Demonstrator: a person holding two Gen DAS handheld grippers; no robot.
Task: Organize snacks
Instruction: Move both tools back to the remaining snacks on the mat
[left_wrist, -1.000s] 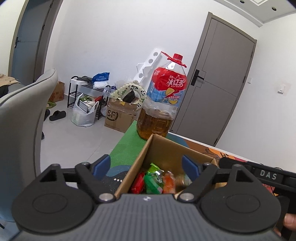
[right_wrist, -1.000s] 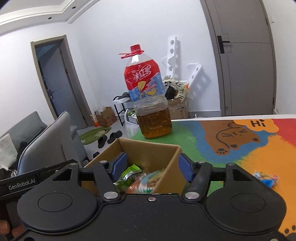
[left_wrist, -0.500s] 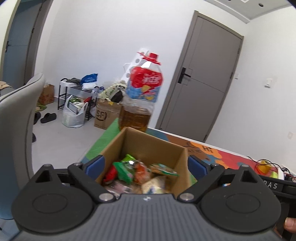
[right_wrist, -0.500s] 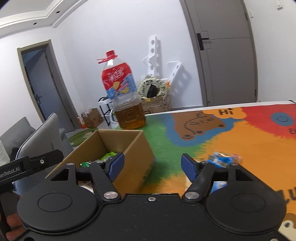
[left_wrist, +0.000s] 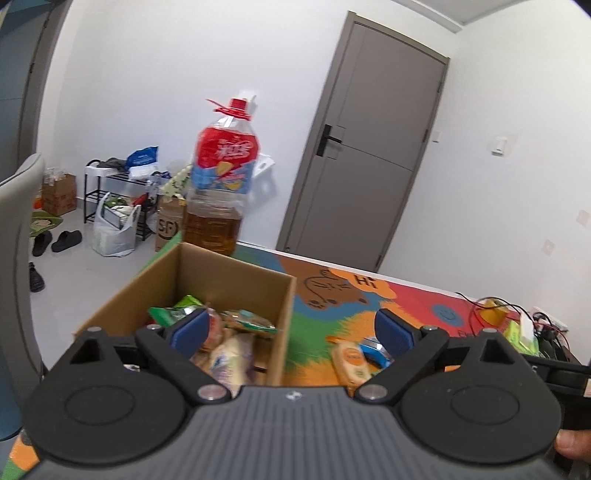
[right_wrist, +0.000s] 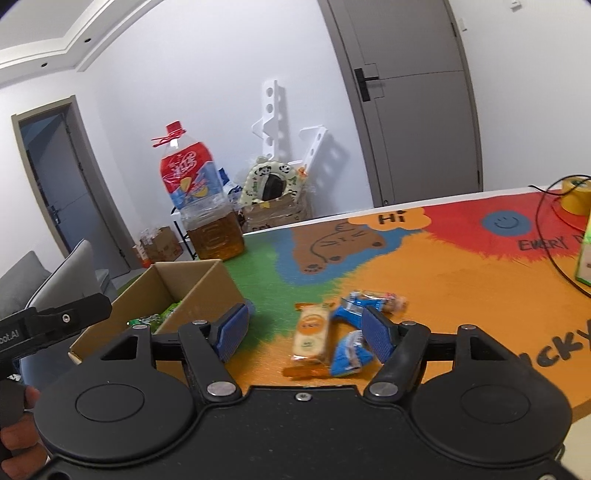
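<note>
An open cardboard box (left_wrist: 236, 273) holds several snack packets (left_wrist: 236, 343) and stands on the colourful table mat; it also shows in the right wrist view (right_wrist: 207, 291). Loose snacks lie on the mat to its right: a yellow-orange packet (right_wrist: 311, 334), blue packets (right_wrist: 349, 354) and a long packet (right_wrist: 376, 297). My left gripper (left_wrist: 291, 332) is open and empty, over the box's right wall. My right gripper (right_wrist: 304, 332) is open and empty, just above the loose snacks.
A large oil bottle with a red cap (left_wrist: 221, 184) stands behind the box at the mat's far edge. Cables and a tape roll (right_wrist: 572, 199) lie at the far right. A grey chair (left_wrist: 14, 277) stands left of the table.
Both grippers have swung right, away from the box's middle. The loose snacks have come into view between the right gripper's fingers. Both stay open.
</note>
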